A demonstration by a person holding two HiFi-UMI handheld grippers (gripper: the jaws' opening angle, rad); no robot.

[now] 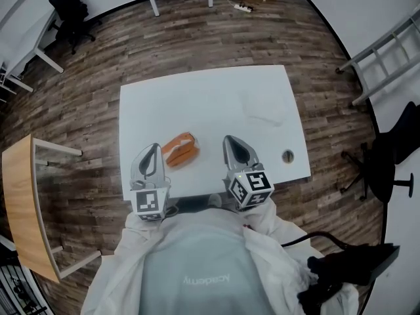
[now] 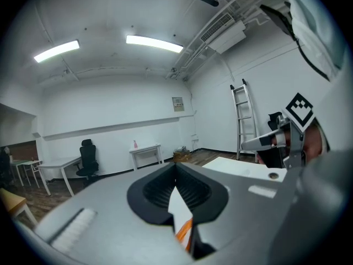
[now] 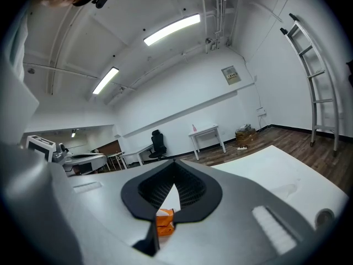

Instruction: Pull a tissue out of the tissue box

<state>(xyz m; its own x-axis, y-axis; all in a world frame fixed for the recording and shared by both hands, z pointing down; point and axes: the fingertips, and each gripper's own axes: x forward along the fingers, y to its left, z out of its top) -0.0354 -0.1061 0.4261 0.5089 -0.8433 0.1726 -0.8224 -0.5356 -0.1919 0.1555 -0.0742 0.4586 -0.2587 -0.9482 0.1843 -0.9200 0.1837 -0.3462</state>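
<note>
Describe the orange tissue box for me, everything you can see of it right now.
The tissue box is a small orange pack with a paler strip along its top, seemingly soft-sided. It lies flat on the white table near the front edge, turned diagonally, between the left gripper and the right gripper, nearer the left. Both are shut, and neither seems to touch it. Whether a tissue sticks out cannot be told.

We look steeply down on the white rectangular table (image 1: 210, 104); both gripper cameras face across it from its near edge, sharing the orange tissue box (image 1: 180, 151).
</note>
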